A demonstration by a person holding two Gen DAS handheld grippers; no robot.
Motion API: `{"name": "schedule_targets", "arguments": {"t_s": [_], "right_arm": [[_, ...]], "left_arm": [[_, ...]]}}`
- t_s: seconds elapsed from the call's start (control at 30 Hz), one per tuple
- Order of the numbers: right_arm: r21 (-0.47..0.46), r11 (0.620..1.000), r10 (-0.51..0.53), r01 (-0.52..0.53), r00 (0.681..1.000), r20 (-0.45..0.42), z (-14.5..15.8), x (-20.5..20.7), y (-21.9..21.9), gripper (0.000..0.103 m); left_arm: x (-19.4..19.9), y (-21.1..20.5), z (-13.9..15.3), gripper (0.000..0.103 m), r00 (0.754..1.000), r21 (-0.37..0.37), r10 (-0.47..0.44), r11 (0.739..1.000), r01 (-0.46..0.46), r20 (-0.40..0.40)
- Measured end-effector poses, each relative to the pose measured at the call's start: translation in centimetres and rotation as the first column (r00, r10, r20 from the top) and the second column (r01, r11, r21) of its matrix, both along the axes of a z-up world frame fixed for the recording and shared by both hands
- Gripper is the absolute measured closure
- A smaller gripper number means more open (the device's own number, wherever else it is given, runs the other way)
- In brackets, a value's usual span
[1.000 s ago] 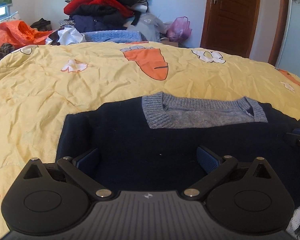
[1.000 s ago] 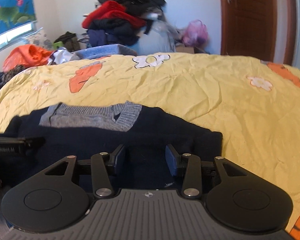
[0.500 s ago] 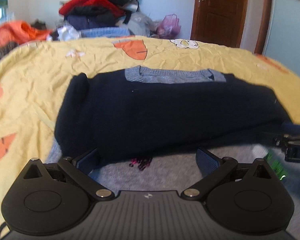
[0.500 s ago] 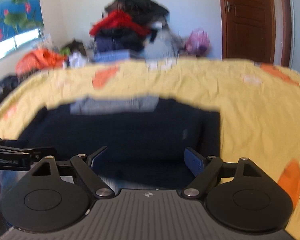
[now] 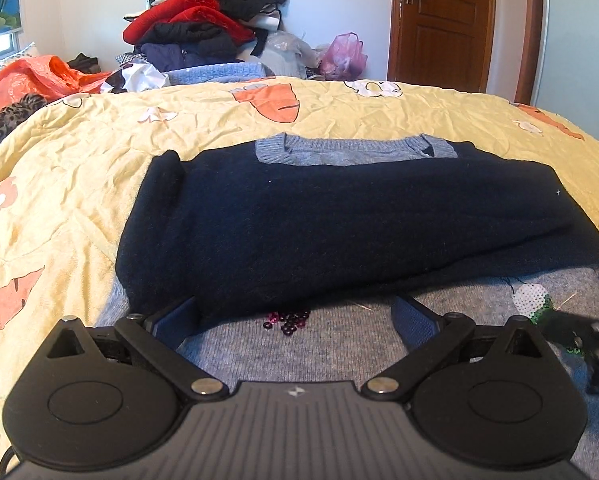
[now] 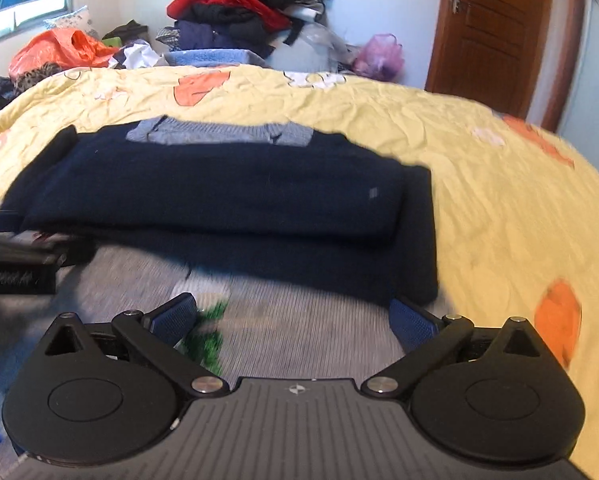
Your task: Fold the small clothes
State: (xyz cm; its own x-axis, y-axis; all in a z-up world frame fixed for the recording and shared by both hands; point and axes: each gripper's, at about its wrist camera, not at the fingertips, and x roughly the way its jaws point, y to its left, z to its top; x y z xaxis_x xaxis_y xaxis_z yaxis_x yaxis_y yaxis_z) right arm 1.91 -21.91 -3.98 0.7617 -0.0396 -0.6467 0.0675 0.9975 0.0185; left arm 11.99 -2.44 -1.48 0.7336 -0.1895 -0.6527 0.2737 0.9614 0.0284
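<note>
Folded dark navy knit sweater [image 5: 339, 216] lies mid-bed on the crumpled yellow carrot-print quilt [image 5: 79, 168], clothes heap [image 5: 203, 28] at twelve o'clock, left gripper [image 5: 295, 320] apart, right gripper [image 6: 293, 318] opening, both empty.

The left gripper [image 5: 295, 316] points down at a slant, jaws wide apart and empty. At its three o'clock, the right gripper [image 6: 293, 318] is opening, also empty.

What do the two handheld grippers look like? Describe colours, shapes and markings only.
Both match. The left gripper and the right gripper each have a matte black body with a ribbed centre plate bearing a small white emblem, two round black discs, angled link bars with silver pivot screws, and fingers faced with textured blue pads.
</note>
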Motion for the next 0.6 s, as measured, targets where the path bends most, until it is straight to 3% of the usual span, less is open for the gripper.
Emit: {"name": "schedule_targets", "arguments": {"t_s": [0.2,0.33,0.43,0.5,0.6], "right_arm": [[-0.005,1.0,0.0,0.0,1.0,0.007,-0.1,0.0,-0.1,0.0],[0.0,1.0,0.001,-0.001,1.0,0.008,-0.1,0.0,-0.2,0.0],[-0.001,1.0,0.0,0.0,1.0,0.009,-0.1,-0.1,-0.2,0.0],[0.0,1.0,0.001,-0.001,1.0,0.009,-0.1,0.0,-0.2,0.0],[-0.001,1.0,0.0,0.0,1.0,0.009,-0.1,-0.1,-0.2,0.0]], "left_arm": [[-0.5,0.1,0.4,0.0,1.0,0.011,0.018,1.0,-0.018,-0.013],[-3.1,1.2,1.1,0.0,0.998,-0.077,0.0,0.997,-0.004,-0.058],[-4.5,1.3,0.7,0.0,0.998,-0.054,0.009,0.998,-0.013,-0.062],[-5.4,1.2,-0.2,0.0,1.0,-0.022,0.012,1.0,-0.012,-0.013],[-5.2,1.0,-0.2,0.0,1.0,-0.025,0.02,0.999,-0.02,-0.016]]}}
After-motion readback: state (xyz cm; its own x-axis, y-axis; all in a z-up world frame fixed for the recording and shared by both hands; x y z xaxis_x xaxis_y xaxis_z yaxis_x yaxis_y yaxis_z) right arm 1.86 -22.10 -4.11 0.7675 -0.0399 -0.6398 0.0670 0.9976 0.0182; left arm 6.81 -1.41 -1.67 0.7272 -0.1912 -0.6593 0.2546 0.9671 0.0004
